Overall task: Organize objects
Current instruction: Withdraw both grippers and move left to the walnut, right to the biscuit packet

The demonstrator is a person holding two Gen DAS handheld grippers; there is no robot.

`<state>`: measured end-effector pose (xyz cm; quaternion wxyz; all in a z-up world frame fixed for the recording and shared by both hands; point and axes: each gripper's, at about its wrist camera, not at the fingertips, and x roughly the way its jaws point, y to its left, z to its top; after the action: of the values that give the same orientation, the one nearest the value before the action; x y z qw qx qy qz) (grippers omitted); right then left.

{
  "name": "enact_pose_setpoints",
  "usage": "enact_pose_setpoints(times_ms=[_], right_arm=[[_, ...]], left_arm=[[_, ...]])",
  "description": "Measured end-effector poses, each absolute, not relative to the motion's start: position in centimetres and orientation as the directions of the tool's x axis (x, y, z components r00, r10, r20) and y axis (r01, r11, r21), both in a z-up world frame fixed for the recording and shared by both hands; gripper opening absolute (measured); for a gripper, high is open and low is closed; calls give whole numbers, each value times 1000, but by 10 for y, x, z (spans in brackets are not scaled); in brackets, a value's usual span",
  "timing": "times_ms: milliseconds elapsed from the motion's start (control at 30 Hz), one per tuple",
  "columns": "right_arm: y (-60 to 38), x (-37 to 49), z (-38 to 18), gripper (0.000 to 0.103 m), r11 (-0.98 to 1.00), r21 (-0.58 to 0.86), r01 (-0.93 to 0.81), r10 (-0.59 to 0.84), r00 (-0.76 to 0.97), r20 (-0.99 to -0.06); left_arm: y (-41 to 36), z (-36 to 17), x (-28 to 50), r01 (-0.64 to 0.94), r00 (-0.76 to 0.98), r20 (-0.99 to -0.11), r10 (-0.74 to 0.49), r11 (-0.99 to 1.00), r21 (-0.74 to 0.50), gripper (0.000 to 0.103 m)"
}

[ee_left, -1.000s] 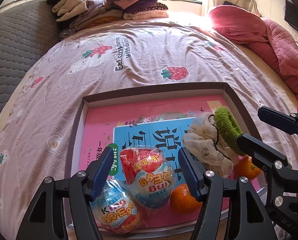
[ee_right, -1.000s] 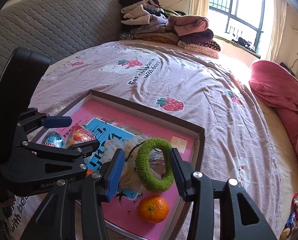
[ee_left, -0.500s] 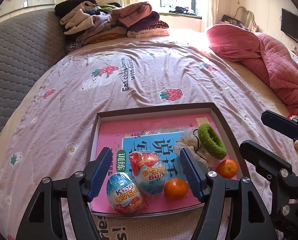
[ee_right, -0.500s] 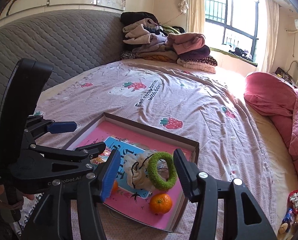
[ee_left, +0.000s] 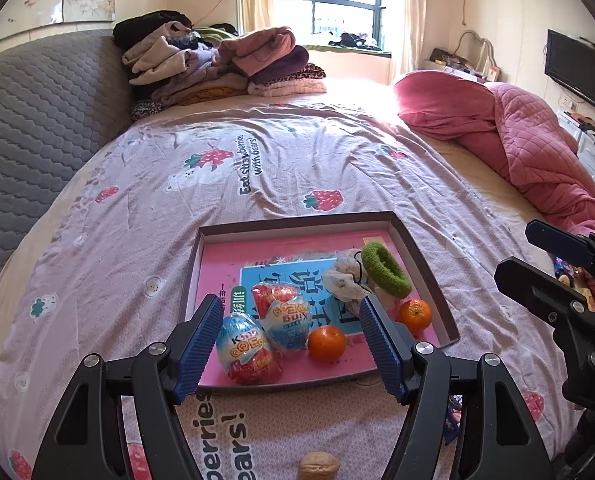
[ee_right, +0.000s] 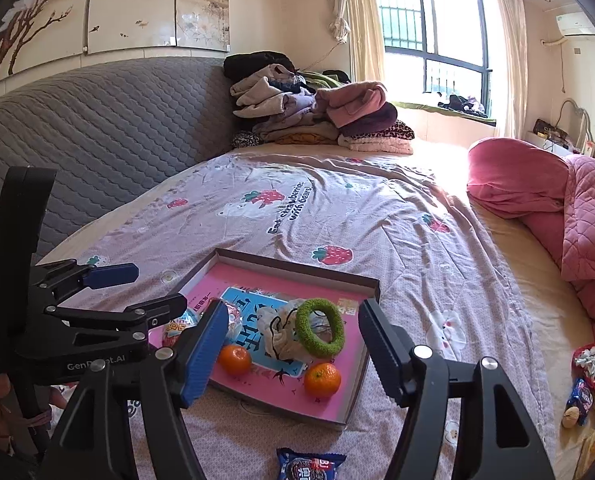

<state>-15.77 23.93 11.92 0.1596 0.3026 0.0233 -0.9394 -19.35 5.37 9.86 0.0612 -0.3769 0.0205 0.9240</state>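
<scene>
Now we hold our left gripper [ee_left: 291, 344] spread wide over the near edge of the tray [ee_left: 411, 240], gripping nothing; our right gripper [ee_right: 293, 346] has just been opening and is empty too. From left to right the tray carries two wrapped eggs [ee_left: 247, 350], a tangerine [ee_left: 326, 343], a pale scrunchie [ee_left: 343, 280], a green hair ring [ee_left: 385, 268] and a second tangerine [ee_left: 415, 314]. On the sheet lie a walnut [ee_left: 318, 466] and a cookie packet [ee_right: 309, 464]. The likely risk, we judge, is a low finger catching the raised rim and tipping the tray so the round fruit rolls. Bare bedspread left and beyond gives ample room; the two grippers crowd each other.
</scene>
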Motion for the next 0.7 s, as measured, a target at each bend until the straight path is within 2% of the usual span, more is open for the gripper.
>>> enact_pose_setpoints(times_ms=[333, 700], right_arm=[[252, -123, 89, 68, -958, 56, 280, -253, -739, -624], [254, -101, 40, 68, -964, 57, 258, -223, -676, -702]], left_arm=[[47, 81, -156, -138, -687, -719, 108, -990, -18, 72], [44, 35, -124, -143, -629, -772, 95, -990, -5, 72]])
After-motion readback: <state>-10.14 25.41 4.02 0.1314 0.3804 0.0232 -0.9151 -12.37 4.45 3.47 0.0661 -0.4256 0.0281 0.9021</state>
